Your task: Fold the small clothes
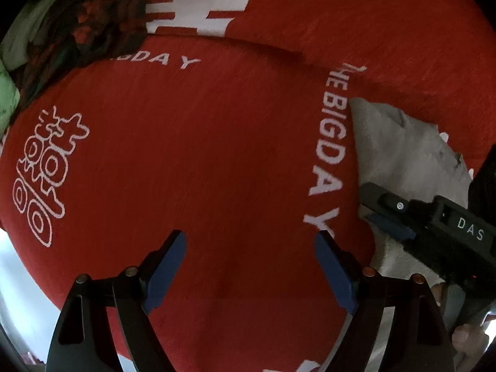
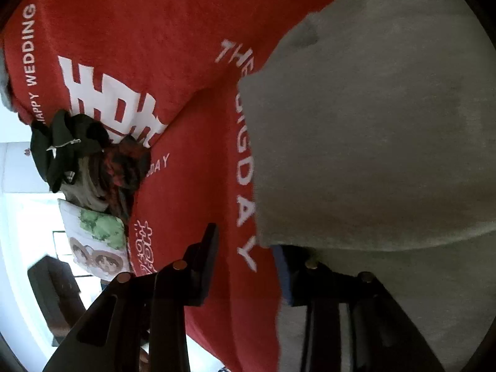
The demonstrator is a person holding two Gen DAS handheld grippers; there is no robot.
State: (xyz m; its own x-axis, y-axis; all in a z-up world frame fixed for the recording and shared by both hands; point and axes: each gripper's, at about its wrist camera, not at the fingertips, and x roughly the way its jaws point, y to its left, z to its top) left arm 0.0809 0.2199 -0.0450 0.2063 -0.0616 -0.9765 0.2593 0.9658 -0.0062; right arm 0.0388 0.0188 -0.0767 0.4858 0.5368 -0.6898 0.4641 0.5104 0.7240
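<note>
A grey cloth point(image 2: 372, 142) lies on a red printed blanket point(image 1: 201, 161); it shows at the right in the left wrist view point(image 1: 403, 155). My left gripper point(image 1: 251, 269) is open and empty, low over bare red blanket to the left of the cloth. My right gripper point(image 2: 245, 263) is open at the cloth's near edge, one finger point(image 2: 285, 276) partly under or against the grey fabric, the other over the blanket. The right gripper point(image 1: 390, 217) also shows in the left wrist view, lying on the cloth.
A heap of dark red and black clothes point(image 2: 93, 167) sits at the blanket's far edge, also in the left wrist view point(image 1: 77, 31). A white printed pillow point(image 2: 96, 245) lies beside it. The blanket's edge drops to a bright floor point(image 2: 24, 217).
</note>
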